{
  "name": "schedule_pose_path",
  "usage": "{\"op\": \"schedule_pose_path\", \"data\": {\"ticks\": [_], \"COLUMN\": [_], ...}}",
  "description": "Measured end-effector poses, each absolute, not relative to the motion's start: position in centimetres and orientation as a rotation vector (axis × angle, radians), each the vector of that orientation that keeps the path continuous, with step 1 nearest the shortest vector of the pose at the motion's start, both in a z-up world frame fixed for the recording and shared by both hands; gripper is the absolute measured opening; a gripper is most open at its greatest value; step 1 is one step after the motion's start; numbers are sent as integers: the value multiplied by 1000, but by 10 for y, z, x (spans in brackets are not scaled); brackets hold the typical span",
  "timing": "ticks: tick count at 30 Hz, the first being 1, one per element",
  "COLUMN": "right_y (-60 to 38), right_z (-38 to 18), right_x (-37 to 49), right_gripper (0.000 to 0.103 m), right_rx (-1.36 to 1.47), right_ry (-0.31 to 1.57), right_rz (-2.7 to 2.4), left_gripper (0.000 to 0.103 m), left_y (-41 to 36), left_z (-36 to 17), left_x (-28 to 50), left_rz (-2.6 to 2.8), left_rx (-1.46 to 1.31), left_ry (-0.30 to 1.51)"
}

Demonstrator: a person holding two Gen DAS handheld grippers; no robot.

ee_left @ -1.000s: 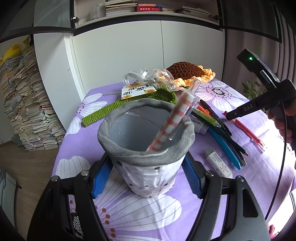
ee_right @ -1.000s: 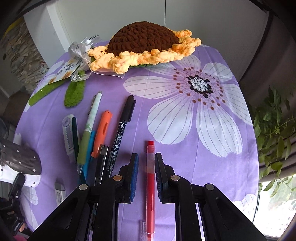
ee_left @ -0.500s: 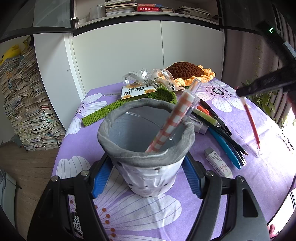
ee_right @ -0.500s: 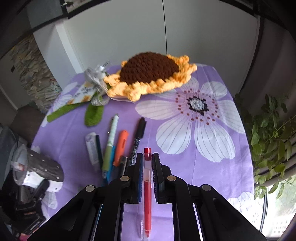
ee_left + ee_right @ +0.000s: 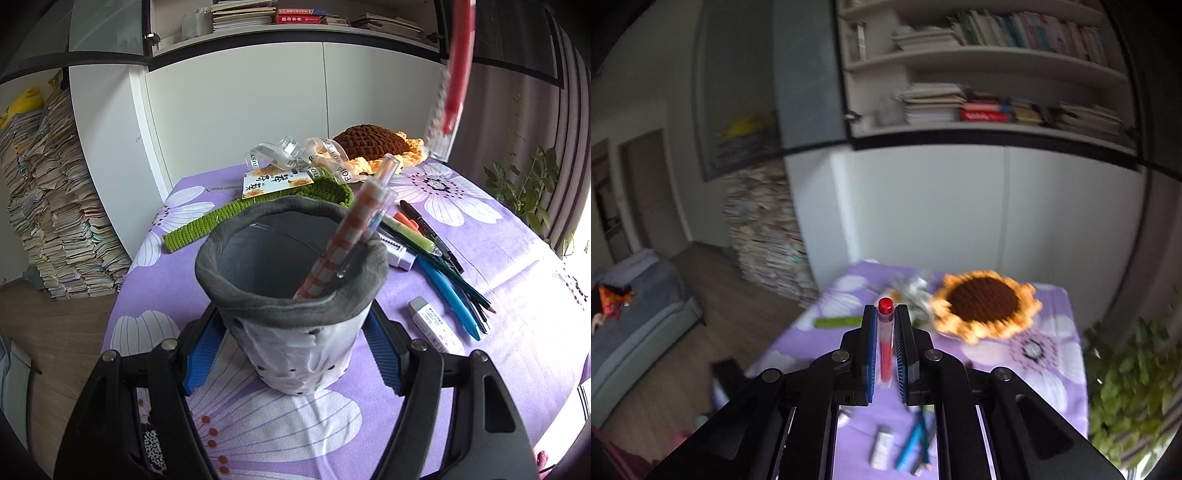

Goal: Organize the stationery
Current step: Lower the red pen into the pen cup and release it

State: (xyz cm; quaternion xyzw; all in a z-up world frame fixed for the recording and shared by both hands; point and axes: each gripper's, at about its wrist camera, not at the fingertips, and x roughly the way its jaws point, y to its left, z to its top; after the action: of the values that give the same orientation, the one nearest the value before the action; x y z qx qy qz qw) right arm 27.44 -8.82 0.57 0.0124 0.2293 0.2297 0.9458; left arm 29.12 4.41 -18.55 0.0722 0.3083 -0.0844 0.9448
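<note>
My left gripper (image 5: 291,354) is shut on a grey and white fabric pen holder (image 5: 291,295) that stands on the purple flowered tablecloth (image 5: 517,280). An orange checked pen (image 5: 347,236) leans inside it. My right gripper (image 5: 885,343) is shut on a red pen (image 5: 885,347) and holds it high above the table, red cap pointing forward. In the left wrist view the red pen (image 5: 456,70) hangs blurred at the top right. Several pens and markers (image 5: 432,251) and a white eraser (image 5: 436,325) lie right of the holder.
A crocheted sunflower (image 5: 373,142) with a green stem (image 5: 207,225), ribbon and a card (image 5: 277,182) lie at the back of the table. A white cabinet with bookshelves stands behind. A stack of books (image 5: 48,214) stands left; a plant (image 5: 532,184) stands right.
My right gripper has lifted the red pen well off the table and tilted up, so its view now faces the room. The left gripper and the holder have not moved.
</note>
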Motion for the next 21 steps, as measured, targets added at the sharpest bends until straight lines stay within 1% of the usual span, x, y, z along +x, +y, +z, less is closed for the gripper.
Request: {"op": "schedule_pose_path", "data": {"ticks": [4, 8, 21], "right_y": [-61, -43, -9], "right_z": [13, 8, -63], "right_x": [275, 286, 319], "right_gripper": [10, 10, 10], "right_rx": [10, 17, -37], "right_ry": [437, 464, 705], "right_rz": [564, 624, 671], "left_gripper": [72, 72, 72], "left_y": [44, 44, 45], "left_z": [-186, -186, -187], "left_x": [291, 291, 291], "left_rz": [-174, -180, -185], "left_rx": [152, 152, 156], "left_ry": [625, 623, 618]}}
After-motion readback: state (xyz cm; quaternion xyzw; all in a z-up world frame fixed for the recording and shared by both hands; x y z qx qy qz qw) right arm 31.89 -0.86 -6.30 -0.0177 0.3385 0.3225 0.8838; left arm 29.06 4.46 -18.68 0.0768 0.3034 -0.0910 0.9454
